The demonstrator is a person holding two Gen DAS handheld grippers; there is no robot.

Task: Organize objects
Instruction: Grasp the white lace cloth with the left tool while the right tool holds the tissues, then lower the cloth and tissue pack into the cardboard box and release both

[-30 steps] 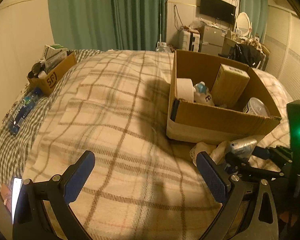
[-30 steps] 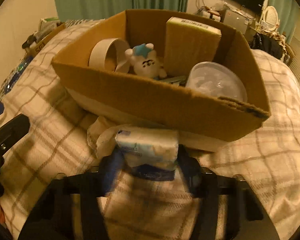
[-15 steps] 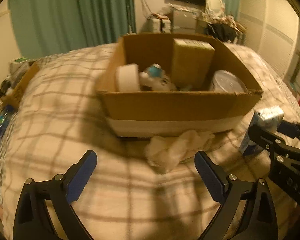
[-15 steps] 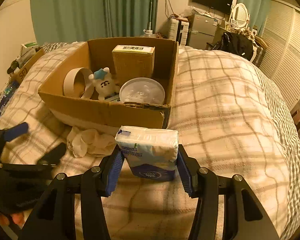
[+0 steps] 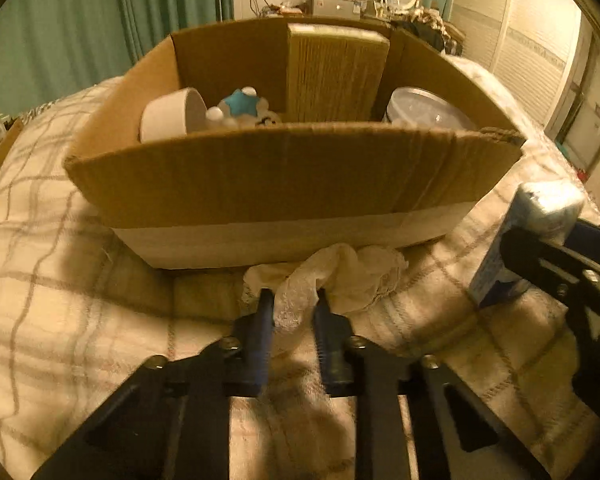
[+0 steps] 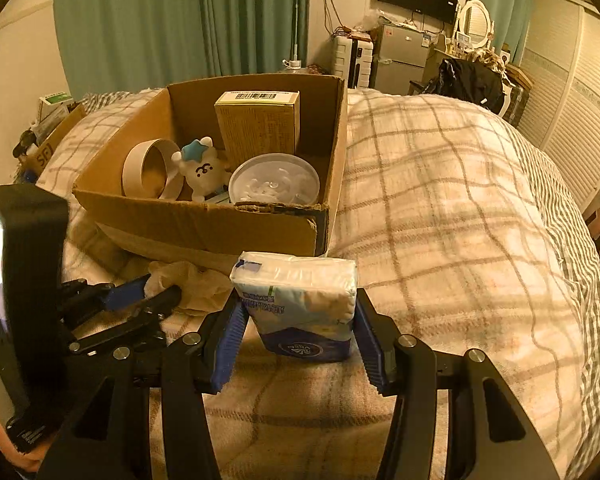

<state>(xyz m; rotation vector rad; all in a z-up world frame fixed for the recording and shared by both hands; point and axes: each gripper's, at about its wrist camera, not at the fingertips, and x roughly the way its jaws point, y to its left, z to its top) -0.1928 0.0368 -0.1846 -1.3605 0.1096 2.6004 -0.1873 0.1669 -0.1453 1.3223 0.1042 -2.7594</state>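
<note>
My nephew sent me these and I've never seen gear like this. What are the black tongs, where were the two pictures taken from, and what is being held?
They are two hand-held grippers, each with a camera looking along its fingers; no robot arm. In the left view, the left gripper is closed on a crumpled white cloth lying on the plaid blanket. In the right view, the right gripper clamps a tissue pack. Ahead sits a cardboard box containing a tape roll, plush toy, yellow carton and clear lidded tub.
</note>
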